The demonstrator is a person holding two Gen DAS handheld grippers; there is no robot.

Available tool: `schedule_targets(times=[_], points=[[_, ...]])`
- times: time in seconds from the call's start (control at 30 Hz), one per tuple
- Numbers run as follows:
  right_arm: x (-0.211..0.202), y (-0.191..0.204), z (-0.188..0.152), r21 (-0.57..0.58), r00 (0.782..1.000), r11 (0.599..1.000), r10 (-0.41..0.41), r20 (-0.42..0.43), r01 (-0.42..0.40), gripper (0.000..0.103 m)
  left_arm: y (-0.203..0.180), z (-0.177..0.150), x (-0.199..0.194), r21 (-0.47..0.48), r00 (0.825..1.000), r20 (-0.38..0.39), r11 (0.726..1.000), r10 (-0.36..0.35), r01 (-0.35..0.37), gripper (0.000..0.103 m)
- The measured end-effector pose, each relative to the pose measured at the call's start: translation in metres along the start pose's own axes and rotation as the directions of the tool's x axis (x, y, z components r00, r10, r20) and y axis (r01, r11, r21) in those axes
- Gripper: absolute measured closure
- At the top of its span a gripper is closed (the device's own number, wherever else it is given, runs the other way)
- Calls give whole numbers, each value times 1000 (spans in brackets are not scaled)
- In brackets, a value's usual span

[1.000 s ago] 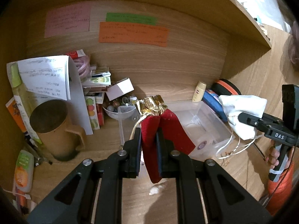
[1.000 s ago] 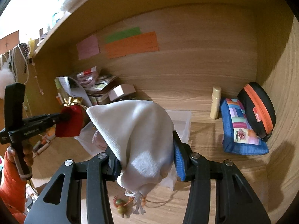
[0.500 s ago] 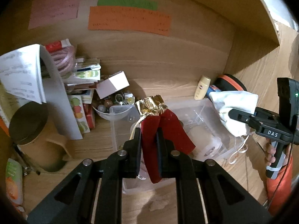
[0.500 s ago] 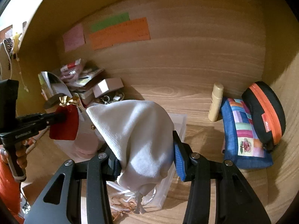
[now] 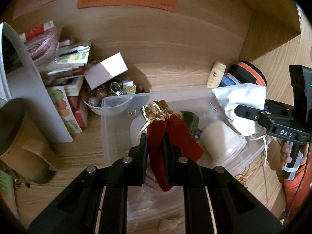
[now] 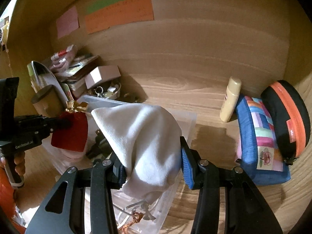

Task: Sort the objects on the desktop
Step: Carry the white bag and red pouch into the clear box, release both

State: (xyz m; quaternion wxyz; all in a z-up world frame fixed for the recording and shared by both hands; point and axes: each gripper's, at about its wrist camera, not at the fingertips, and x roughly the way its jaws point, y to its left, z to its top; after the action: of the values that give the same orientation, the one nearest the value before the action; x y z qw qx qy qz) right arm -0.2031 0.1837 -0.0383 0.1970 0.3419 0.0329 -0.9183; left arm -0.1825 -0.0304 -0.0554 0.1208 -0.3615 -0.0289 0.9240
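L gripper (image 5: 155, 136): jaws narrow, clamped on red pouch (image 5: 171, 136) w/ gold tie; lower center of left view, hanging over bin. In right view it sits at left edge (image 6: 66, 123), pouch (image 6: 71, 134) just above bin's left end.
R gripper (image 6: 152, 156): jaws fairly wide, gripping white pouch (image 6: 144, 142); center-bottom of right view, over bin. In left view at right edge (image 5: 237, 111), white pouch (image 5: 241, 105) over bin's right rim, drawstrings dangling.
Bin (image 5: 120, 99): clear plastic, center of left view, on wood desk (image 5: 175, 72). Inside: white round roll (image 5: 218, 136), dark green item (image 5: 190, 120) partly hidden behind red pouch, pale pinkish round thing under pouch, not clear what. Right view shows a dark object in bin, unclear.
Bowl (image 5: 93, 109): small, clear, touching bin's upper-left corner; holds beads/marbles + rings. Small white box (image 5: 106, 72) tilted on top.
Mug (image 5: 17, 136): brown, left edge of left view, inside too dark to tell.
Left clutter: stacked packets, paper sheet (image 5: 29, 89).
Right side, right view: cream tube (image 6: 231, 99) leaning on blue patchwork case (image 6: 259, 144); black/orange case (image 6: 286, 122) touching it behind.
Back wall: orange note (image 6: 119, 13), green, pink.
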Motion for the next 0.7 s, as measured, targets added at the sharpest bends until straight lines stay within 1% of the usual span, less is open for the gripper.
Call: schedule_targets(times=[0.2,0.3,0.47,0.57,0.7], points=[[9,3,-2,-7,1000,1000,-10,-11,10,61,-5,0,15,8,1000,-28,1000,-13,14,90],[13,4,-2,-4,1000,1000,-4,-19,4,61,-10,-1,18,27,1000,-29,1000,-9,9,90],[16,14,-5,-63,998,996,-56,-12,56,58,-16,-2,23,44,999,-33,999,6,-5,89],[19,21,-7,-103,996,991,-90,-5,89,59,-16,-2,22,52,1000,-26,999,17,-16,86],[21,27,-10,-136,994,985,-110,-1,109,59,-21,-5,23,93,999,-13,995,48,-46,81]])
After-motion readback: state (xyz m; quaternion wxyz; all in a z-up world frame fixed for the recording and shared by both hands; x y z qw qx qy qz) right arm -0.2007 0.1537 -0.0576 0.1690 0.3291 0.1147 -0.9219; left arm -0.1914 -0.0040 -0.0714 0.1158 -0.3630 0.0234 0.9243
